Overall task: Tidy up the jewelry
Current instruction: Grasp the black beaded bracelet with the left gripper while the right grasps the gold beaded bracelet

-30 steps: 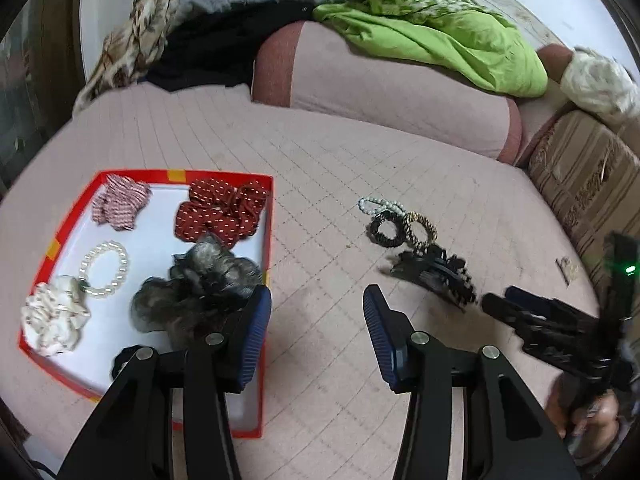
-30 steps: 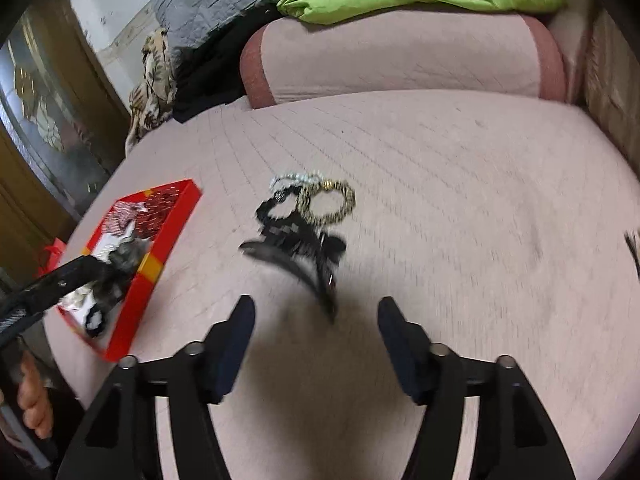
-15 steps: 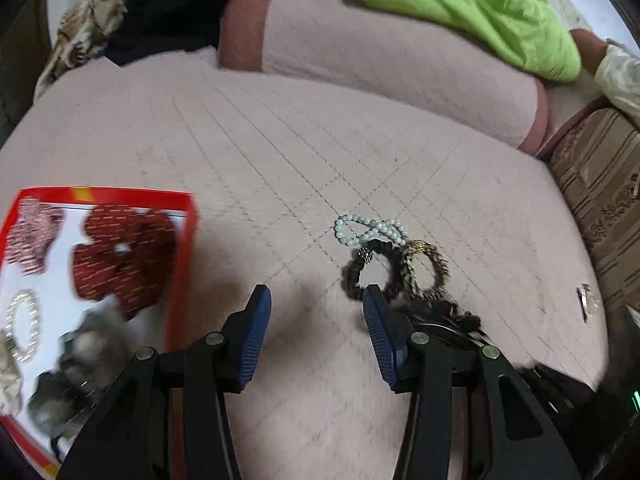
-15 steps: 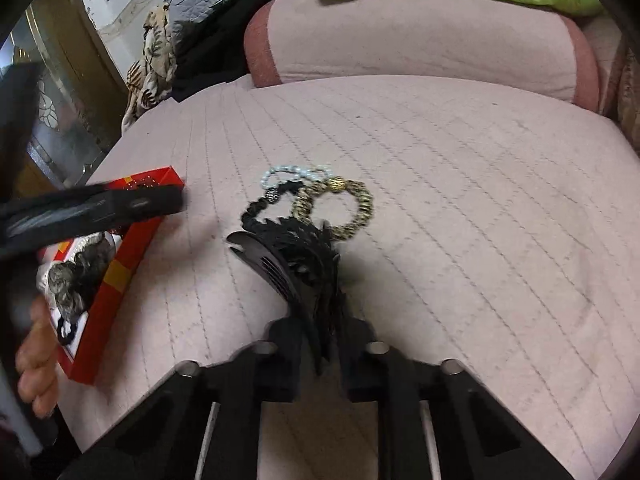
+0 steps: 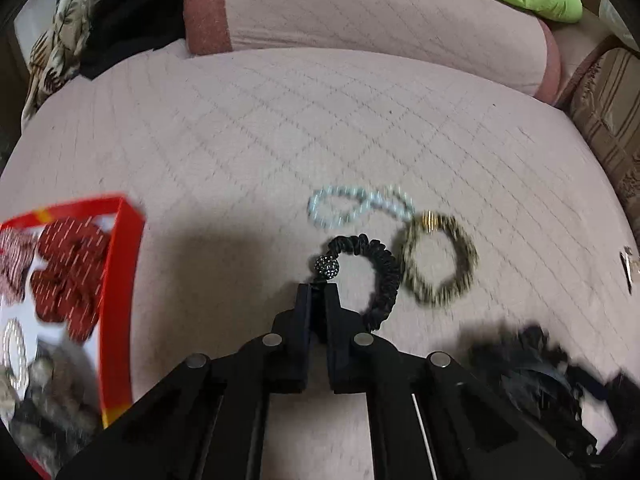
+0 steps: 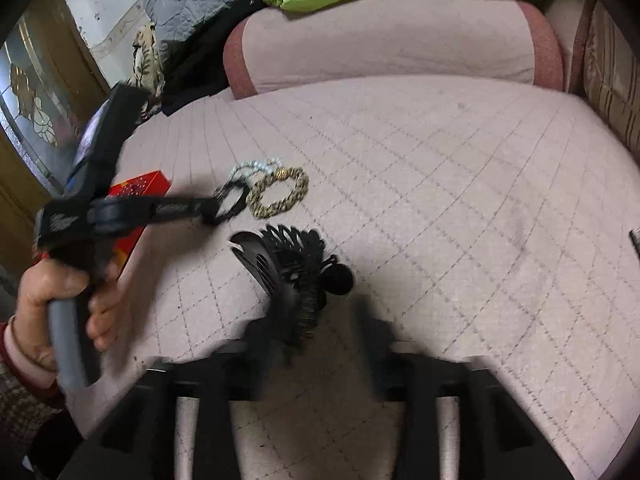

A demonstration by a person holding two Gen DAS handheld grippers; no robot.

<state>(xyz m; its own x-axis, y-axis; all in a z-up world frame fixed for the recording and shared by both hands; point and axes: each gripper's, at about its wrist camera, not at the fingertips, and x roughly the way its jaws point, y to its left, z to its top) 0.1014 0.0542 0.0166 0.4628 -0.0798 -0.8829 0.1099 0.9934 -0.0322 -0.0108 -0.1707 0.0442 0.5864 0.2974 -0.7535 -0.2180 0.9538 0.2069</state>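
Fingers (image 5: 306, 312) of the left gripper (image 5: 318, 290) have just closed, pinched together on the near edge of the black coiled hair tie (image 5: 382, 276), right below its sparkly bead (image 5: 327, 267); from the right wrist view the same tips sit on that black loop (image 6: 230, 204), so it reads as a grip on the tie, which lies flat on the pink quilted bed (image 5: 280, 140). Just beside it lie a gold-and-black bracelet (image 5: 438, 262), touching its far side, and a pale bead bracelet (image 5: 352, 206) a little beyond. The right gripper (image 6: 316, 320) has its fingers spread apart, having just opened, and the black claw hair clip (image 6: 288, 276) lies on the bed at its left finger, let go as far as I can judge, though blur hides whether that finger touches it. The red tray (image 5: 120, 300), already holding scrunchies and a pearl bracelet, sits to the left. The step in hand looks like picking up the hair tie; next it wants a clean lift without dragging the neighbouring bracelets, then a carry over the tray's rim before release.
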